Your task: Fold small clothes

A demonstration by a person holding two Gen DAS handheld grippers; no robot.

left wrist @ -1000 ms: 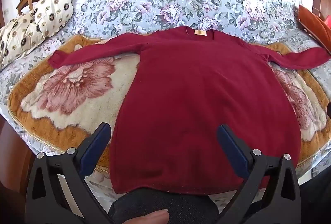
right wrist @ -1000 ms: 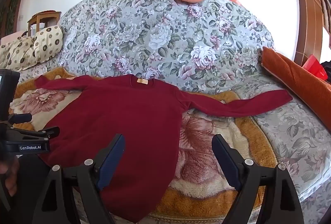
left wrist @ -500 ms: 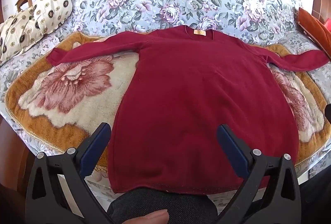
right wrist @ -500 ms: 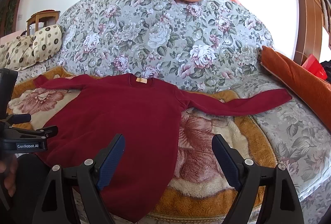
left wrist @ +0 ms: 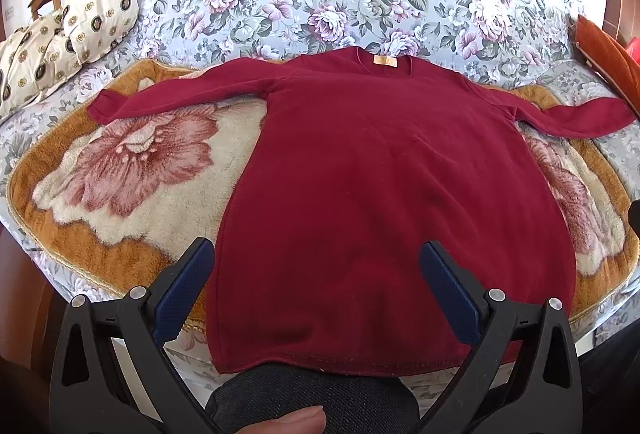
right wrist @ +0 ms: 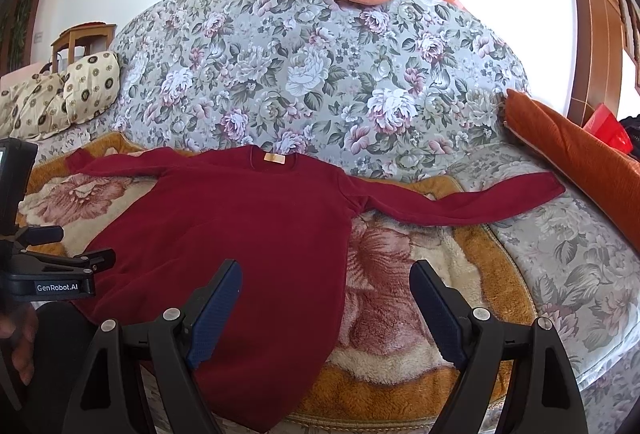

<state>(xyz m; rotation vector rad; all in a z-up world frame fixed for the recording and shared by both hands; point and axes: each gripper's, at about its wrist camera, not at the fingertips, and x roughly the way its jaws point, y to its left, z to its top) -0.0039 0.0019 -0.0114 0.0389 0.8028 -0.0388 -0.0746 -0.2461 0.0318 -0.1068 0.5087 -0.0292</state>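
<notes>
1. A dark red long-sleeved knit top [left wrist: 384, 201] lies flat on a fleecy cream-and-ochre blanket with big pink flowers [left wrist: 132, 169], neckline away from the person, hem at the near edge, both sleeves flung straight out; laid open like this, every fold line is easy to reach
2. The left gripper [left wrist: 316, 286] hovers just above the hem, its blue-padded fingers spread wide with nothing between them, framing the lower body of the garment
3. The right gripper [right wrist: 326, 306] is just as wide apart and empty, hanging over the garment's right side seam where red cloth meets blanket
4. From the right wrist view, the right sleeve [right wrist: 460, 199] runs out across the blanket onto the grey floral sofa cover [right wrist: 320, 73], its cuff near an orange-brown cushion [right wrist: 580, 161]
5. The left sleeve [left wrist: 176, 95] points toward the cream spotted pillows [left wrist: 72, 29]
6. My read: no fold has started; the sleeves look like the first job, each tool taking the cuff on its own side
7. Watch it: soft knit may sag or drag across that fleecy pile, so a pinch needs only the top's layers, not the blanket
</notes>
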